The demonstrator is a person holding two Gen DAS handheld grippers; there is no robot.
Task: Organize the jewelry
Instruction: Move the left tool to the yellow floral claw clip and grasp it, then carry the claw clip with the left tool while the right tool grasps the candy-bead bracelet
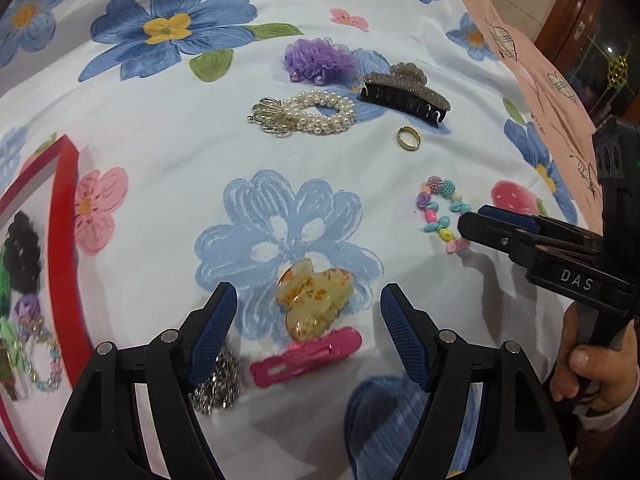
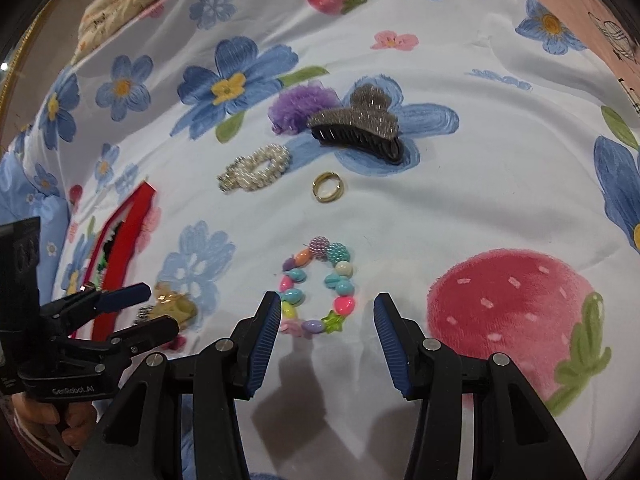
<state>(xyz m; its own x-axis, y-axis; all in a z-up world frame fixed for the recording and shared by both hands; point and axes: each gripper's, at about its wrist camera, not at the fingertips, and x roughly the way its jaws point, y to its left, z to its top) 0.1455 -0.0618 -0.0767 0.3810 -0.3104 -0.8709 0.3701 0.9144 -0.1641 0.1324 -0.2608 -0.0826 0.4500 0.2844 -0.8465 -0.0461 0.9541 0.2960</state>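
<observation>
My left gripper is open around an amber claw clip on the floral cloth, with a pink hair clip and a rhinestone piece just below it. My right gripper is open and empty, right in front of a colourful bead bracelet, which also shows in the left wrist view. Farther off lie a gold ring, a pearl bracelet, a glittery black claw clip and a purple scrunchie.
A red-rimmed tray at the left holds several hair ties and bead pieces. It shows edge-on in the right wrist view. A pink printed cloth lies at the far right. The bedding is soft and wrinkled.
</observation>
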